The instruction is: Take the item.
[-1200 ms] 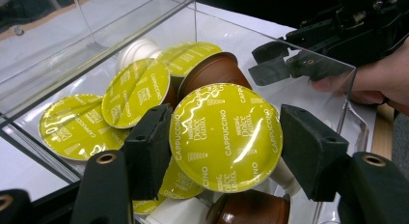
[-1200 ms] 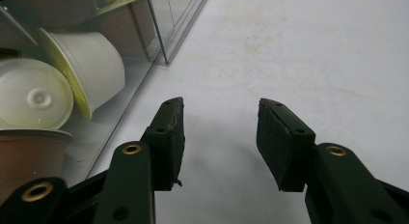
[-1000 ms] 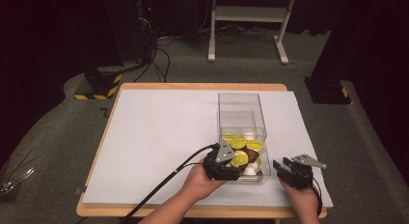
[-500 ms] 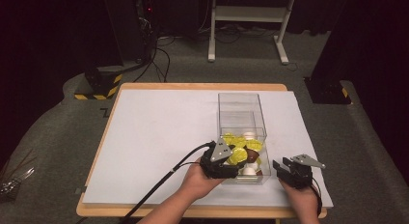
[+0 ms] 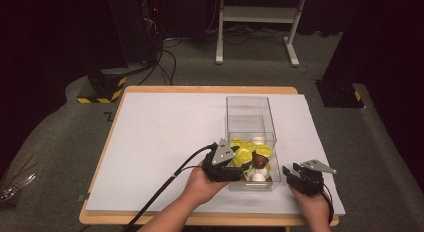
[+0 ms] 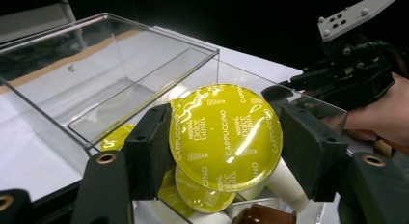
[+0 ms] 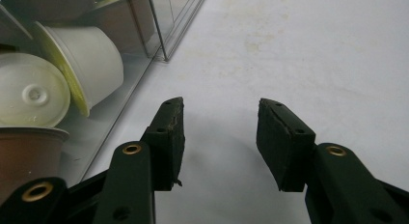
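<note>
Table [image 5: 160, 137] with a white top and a wooden edge, standing on grey carpet [image 5: 55, 142] in a dark room. At 12 o'clock, the white legs of a stand [image 5: 255, 22]; at 10 o'clock, cables and a base striped yellow and black [image 5: 102, 89]. A clear box [image 5: 250, 117] stands right of the table's centre; coffee capsules fill its near end. The left gripper [image 6: 222, 151], at the box's near left corner, is clamped on a yellow-lidded capsule [image 6: 224, 137] above the pile. The right gripper [image 7: 219, 137], jaws apart and holding nothing, rests at 5 o'clock beside the box.
</note>
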Motion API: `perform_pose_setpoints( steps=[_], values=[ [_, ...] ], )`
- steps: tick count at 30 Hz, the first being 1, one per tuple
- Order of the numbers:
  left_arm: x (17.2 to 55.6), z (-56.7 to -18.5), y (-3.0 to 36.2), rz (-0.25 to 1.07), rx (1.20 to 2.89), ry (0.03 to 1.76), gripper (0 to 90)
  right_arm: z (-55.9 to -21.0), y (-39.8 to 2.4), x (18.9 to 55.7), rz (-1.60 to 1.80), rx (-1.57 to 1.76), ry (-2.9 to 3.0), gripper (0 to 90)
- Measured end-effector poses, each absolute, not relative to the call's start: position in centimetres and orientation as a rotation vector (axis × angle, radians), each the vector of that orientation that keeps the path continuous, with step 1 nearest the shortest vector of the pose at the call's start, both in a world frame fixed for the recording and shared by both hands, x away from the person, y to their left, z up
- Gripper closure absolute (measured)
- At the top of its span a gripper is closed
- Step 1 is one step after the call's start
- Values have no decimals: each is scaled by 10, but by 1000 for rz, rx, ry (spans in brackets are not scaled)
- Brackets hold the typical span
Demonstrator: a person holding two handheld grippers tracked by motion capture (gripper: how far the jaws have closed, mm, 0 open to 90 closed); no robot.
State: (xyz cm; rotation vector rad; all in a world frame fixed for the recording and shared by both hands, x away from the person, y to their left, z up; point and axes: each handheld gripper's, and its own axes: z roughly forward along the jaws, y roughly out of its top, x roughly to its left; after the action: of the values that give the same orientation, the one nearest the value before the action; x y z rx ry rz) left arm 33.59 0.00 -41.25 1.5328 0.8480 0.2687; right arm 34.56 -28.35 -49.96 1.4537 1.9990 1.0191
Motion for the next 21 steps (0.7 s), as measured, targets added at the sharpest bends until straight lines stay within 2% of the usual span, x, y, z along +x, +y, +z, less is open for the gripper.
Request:
perform_pose_setpoints(
  steps=[21],
  values=[
    [340,-409,21,316,1501,886,381,-500,-283,346,1011,1458,2004,532]
  ],
)
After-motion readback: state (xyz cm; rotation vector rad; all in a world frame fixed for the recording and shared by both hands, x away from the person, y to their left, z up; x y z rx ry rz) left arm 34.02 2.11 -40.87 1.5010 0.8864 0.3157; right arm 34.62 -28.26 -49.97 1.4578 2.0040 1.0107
